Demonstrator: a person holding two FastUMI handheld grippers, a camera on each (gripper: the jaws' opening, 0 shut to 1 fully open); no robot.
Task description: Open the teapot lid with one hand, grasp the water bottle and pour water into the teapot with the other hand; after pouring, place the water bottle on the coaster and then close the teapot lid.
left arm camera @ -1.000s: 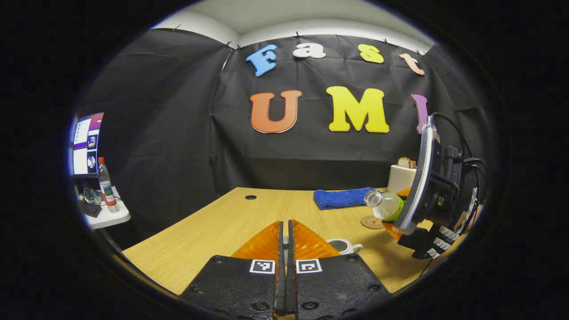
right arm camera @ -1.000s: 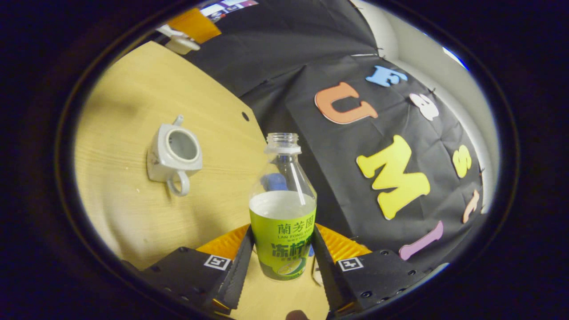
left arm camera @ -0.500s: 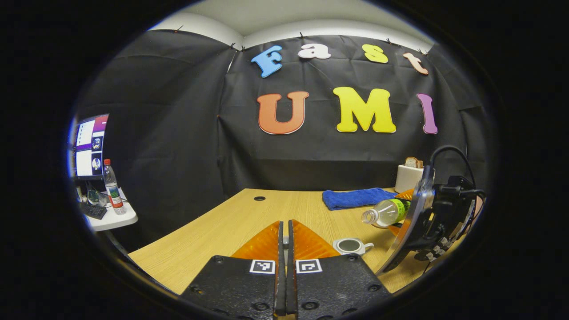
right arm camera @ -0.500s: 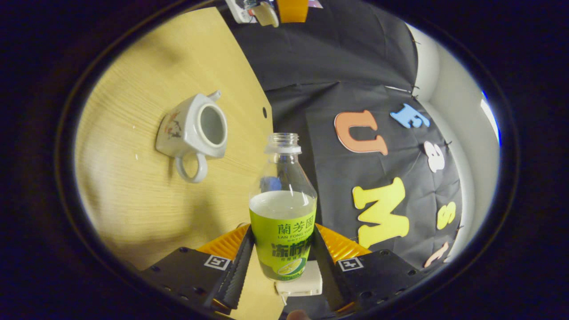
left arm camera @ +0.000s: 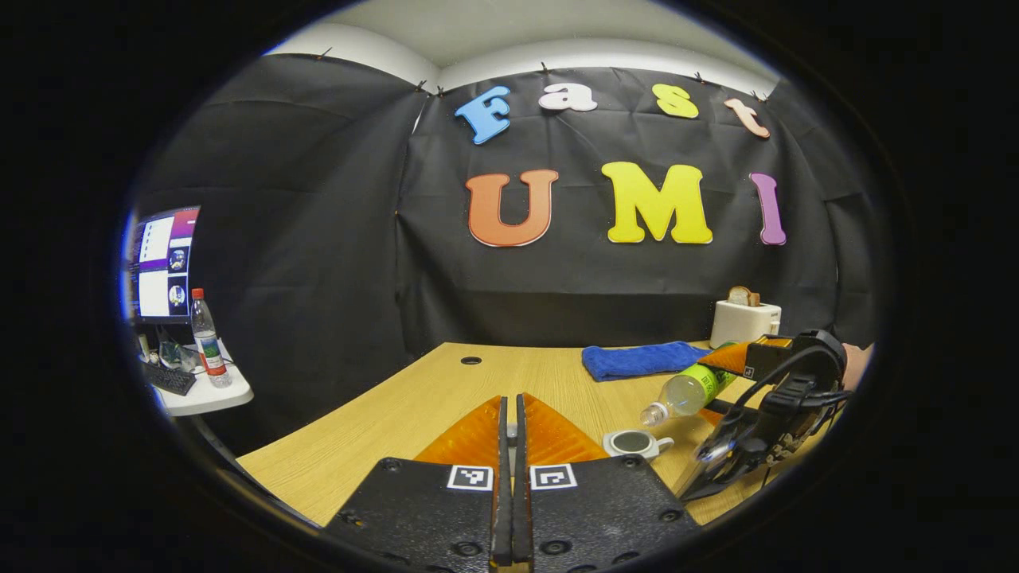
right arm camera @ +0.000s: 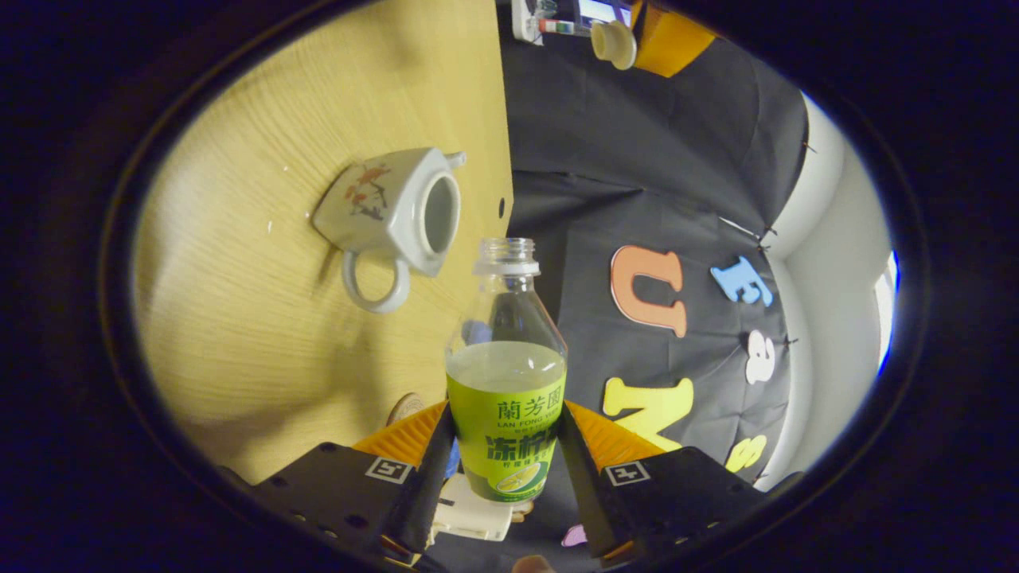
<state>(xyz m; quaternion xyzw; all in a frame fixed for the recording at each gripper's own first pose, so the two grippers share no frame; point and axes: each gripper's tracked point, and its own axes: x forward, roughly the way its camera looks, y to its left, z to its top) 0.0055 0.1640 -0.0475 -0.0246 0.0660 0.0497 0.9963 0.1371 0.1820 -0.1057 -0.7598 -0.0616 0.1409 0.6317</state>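
Observation:
A white teapot [right arm camera: 398, 215] with a painted side stands on the wooden table [right arm camera: 239, 334], its top uncovered. My right gripper [right arm camera: 507, 422] is shut on a lidless water bottle [right arm camera: 507, 398] with a green label, part full. In the left gripper view that bottle [left arm camera: 685, 390] lies tipped, its mouth pointing down toward the teapot [left arm camera: 633, 442] just below and left of it. My left gripper [left arm camera: 512, 402] is shut, held above the table. The right gripper view catches it at the top, pinching the white teapot lid [right arm camera: 613, 44]. A brown coaster [right arm camera: 404, 407] peeks out beside the right fingers.
A blue towel [left arm camera: 637, 358] lies at the back of the table [left arm camera: 414, 398], and a white toaster [left arm camera: 744, 318] with bread stands behind it. Off to the left, a small white side table [left arm camera: 203, 394] carries another bottle and a monitor.
The right gripper has rolled and sunk, tipping the bottle further so its mouth now points down at the teapot. The left gripper has barely moved.

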